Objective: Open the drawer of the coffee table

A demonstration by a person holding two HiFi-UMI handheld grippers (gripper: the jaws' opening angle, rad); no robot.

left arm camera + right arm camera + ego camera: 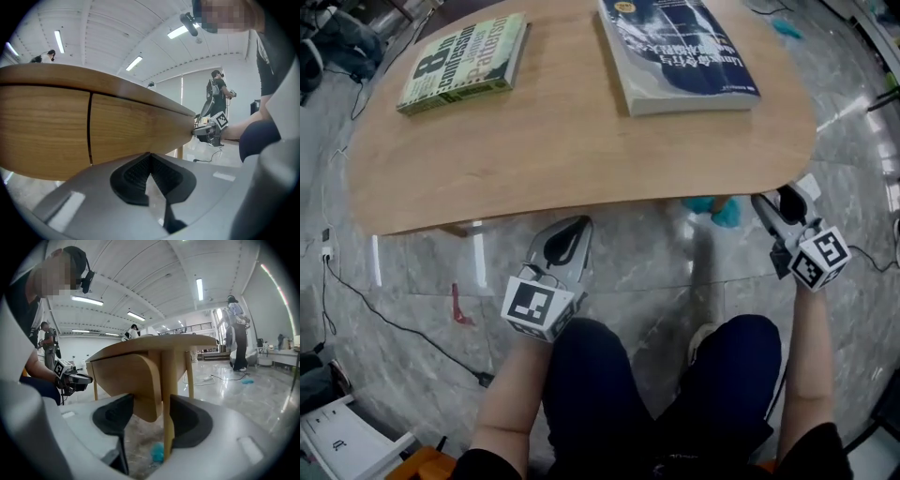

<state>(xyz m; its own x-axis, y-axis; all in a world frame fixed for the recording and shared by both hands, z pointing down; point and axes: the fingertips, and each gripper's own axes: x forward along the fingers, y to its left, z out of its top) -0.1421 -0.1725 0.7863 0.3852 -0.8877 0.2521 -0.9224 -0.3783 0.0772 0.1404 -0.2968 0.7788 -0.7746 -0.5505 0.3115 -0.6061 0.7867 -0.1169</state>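
Pale wooden drawer front [136,129] stretches sideways just ahead of the clenched, empty left gripper [150,161]; the released right gripper [152,411] waits off at the end of the oval table [154,341].

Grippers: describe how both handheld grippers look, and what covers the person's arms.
The left gripper and right gripper have pale grey wedge-shaped bodies with black ribbed pads inside the jaws. Each carries a white cube printed with black square markers. The forearms are unsleeved; dark short sleeves start higher up.
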